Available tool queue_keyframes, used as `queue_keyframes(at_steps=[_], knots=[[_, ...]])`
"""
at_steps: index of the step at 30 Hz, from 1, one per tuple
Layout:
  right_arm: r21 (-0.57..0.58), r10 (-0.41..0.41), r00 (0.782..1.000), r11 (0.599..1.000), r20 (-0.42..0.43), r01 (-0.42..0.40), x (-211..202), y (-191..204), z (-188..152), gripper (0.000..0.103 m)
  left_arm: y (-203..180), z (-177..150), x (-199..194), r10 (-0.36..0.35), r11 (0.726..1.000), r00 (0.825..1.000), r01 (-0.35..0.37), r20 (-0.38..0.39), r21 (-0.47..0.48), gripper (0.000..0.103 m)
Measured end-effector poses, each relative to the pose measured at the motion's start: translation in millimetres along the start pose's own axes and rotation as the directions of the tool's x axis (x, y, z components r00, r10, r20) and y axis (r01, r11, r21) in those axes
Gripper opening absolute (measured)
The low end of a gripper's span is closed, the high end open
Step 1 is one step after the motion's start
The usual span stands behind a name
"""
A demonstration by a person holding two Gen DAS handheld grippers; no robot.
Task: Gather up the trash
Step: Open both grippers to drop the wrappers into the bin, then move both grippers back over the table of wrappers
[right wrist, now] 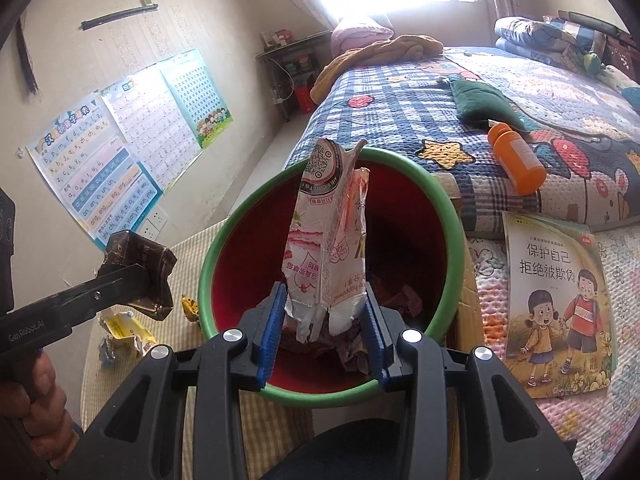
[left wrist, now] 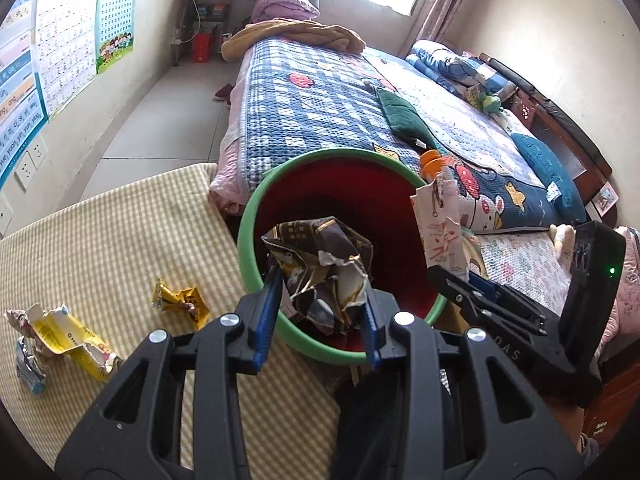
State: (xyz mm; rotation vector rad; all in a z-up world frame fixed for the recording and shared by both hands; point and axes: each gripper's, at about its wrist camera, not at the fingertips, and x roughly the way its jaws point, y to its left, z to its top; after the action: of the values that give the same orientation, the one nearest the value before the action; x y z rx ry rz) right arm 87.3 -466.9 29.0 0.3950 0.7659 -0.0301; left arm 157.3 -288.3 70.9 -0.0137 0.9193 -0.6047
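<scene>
Left gripper point(left wrist: 320, 312): black two-finger tool with blue pads, clamped on a crumpled dark brown and gold foil wrapper point(left wrist: 320, 268); the wrapper is held over the near rim of the bin, apparently so that it falls inside once freed.
Right gripper point(right wrist: 326, 330): same build, clamped on a torn pink and white paper carton point(right wrist: 326, 240); the carton stands upright between the pads, above the bin mouth, for the same reason.
Bin: round waste bin with green rim and red interior point(right wrist: 400, 216); crumpled scraps already lie at its bottom; it stands between the table and the bed, within reach of both grippers.
Trash left: a small yellow crumpled candy wrapper point(left wrist: 180, 302) and a torn yellow and white paper box point(left wrist: 68, 336) lie apart on the table, not yet collected.
Step judged: both pieces are at the bin; release is the remaining move.
Surface: table with yellow and white checked cloth point(left wrist: 112, 232), just beside the bin.
Room: bedroom; bed with blue checked quilt point(left wrist: 320, 104); orange plastic bottle point(right wrist: 516, 158) on the quilt; children's picture book point(right wrist: 556, 304) lies nearby; learning posters point(right wrist: 120, 152) on the wall; bright window beyond the bed.
</scene>
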Motion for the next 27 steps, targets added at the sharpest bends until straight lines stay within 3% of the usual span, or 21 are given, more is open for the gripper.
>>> queue_keyframes(at_steps=[15,17,19,21,23,27], knots=[[0.041,0.000,0.999,0.999,-0.039,0.002,23.0,-24.7,8.0,0.042,-15.6,23.9,53.9,0.005,0.999,0.998,-0.003,-0.064,0.033,0.035],[0.048,0.000,0.999,0.999,-0.043,0.002,24.9,-26.3,10.2,0.049,-15.1,25.0,57.4,0.009,1.000,0.997,-0.007,-0.071,0.025,0.045],[0.043,0.000,0.999,0.999,-0.040,0.002,23.9,-25.7,12.9,0.066,-13.9,27.6,56.2,0.012,1.000,0.998,-0.011,-0.056,0.011,0.061],[0.030,-0.007,1.000,1.000,-0.023,0.008,19.4,-23.3,14.7,0.070,-11.2,27.7,51.8,0.015,1.000,0.999,-0.015,-0.042,0.002,0.067],[0.012,-0.019,1.000,1.000,-0.019,0.020,18.0,-20.6,15.9,0.074,-6.8,25.7,46.7,0.036,0.999,0.999,-0.037,-0.031,-0.003,0.080],[0.015,-0.018,1.000,1.000,-0.018,0.018,13.1,-15.6,13.9,0.084,9.2,20.0,30.9,0.082,0.996,0.997,-0.082,-0.008,-0.039,0.092]])
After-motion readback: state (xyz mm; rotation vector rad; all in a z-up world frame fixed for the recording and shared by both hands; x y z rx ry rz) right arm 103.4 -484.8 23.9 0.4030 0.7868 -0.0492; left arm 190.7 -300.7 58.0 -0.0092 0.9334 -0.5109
